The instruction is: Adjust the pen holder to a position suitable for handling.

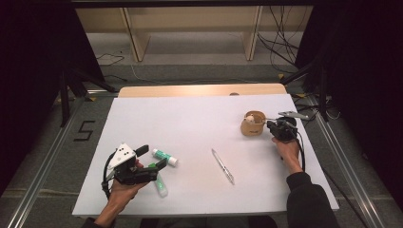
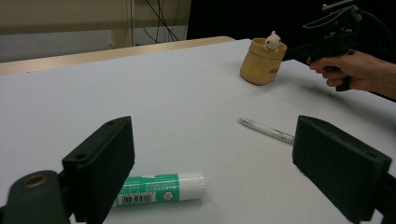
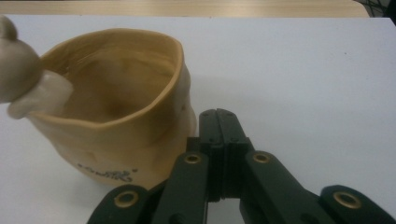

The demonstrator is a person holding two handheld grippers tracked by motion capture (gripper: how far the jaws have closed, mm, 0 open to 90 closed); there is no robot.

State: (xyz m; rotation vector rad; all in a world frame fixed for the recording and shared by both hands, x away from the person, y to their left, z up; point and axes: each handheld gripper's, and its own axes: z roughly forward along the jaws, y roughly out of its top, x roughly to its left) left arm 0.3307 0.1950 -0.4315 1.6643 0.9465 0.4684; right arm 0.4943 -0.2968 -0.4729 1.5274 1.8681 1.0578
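A tan soft cup (image 1: 252,125) (image 2: 262,63) (image 3: 116,93) with a small pale animal figure (image 1: 249,118) (image 2: 272,41) (image 3: 18,65) on its rim stands at the right of the white table. My right gripper (image 1: 268,125) (image 2: 292,52) (image 3: 218,116) is shut, its jaws pressed together against the cup's outer side with nothing between them. My left gripper (image 1: 152,159) (image 2: 219,158) is open near the table's front left. A green-and-white glue stick (image 1: 165,157) (image 2: 161,189) lies just beyond its jaws. A silver pen (image 1: 223,166) (image 2: 267,130) lies mid-table.
A second green-and-white tube (image 1: 160,185) lies under the left gripper near the table's front edge. The white sheet (image 1: 190,118) covers a wooden table. Wooden shelving (image 1: 190,28) and cables (image 1: 280,42) sit on the floor beyond.
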